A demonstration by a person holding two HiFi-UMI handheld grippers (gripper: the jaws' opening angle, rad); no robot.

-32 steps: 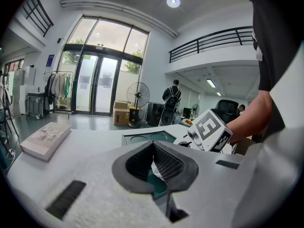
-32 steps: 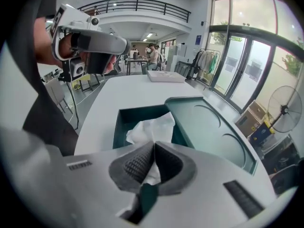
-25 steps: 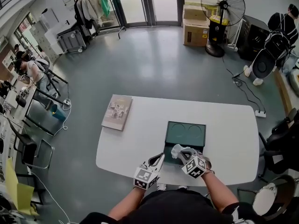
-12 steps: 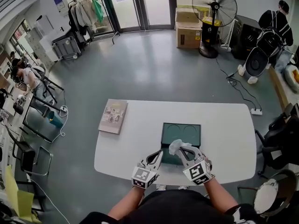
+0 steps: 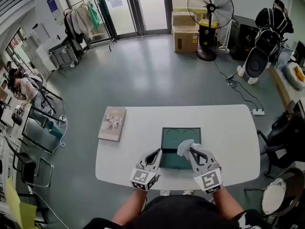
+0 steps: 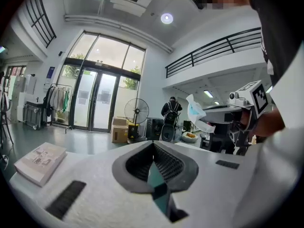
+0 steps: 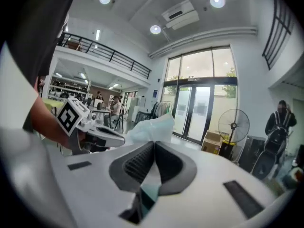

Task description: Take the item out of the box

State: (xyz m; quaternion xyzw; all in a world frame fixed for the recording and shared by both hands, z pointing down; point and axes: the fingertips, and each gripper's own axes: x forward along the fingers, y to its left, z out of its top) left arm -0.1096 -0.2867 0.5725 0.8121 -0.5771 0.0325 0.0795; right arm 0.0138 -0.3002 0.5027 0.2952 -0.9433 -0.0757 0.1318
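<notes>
A dark green open box (image 5: 180, 136) lies on the white table (image 5: 228, 132), in front of me. My left gripper (image 5: 156, 153) is shut on the thin teal wall at the box's near left corner, seen between the jaws in the left gripper view (image 6: 153, 145). My right gripper (image 5: 191, 150) is shut on a crumpled pale, plastic-wrapped item (image 5: 185, 147) held above the box's right half. That item (image 7: 153, 126) sticks up past the right gripper's (image 7: 154, 144) closed jaws. In the left gripper view the item (image 6: 196, 114) hangs in the air at the right.
A book (image 5: 113, 123) lies at the table's far left, also seen as the book (image 6: 40, 159) beside the left gripper. A black chair (image 5: 283, 137) stands right of the table. A fan (image 5: 209, 8) and cardboard boxes (image 5: 183, 32) stand far behind.
The right gripper has lifted the pale item up from the box and over toward its right side. The left gripper has stayed at the box's near left corner.
</notes>
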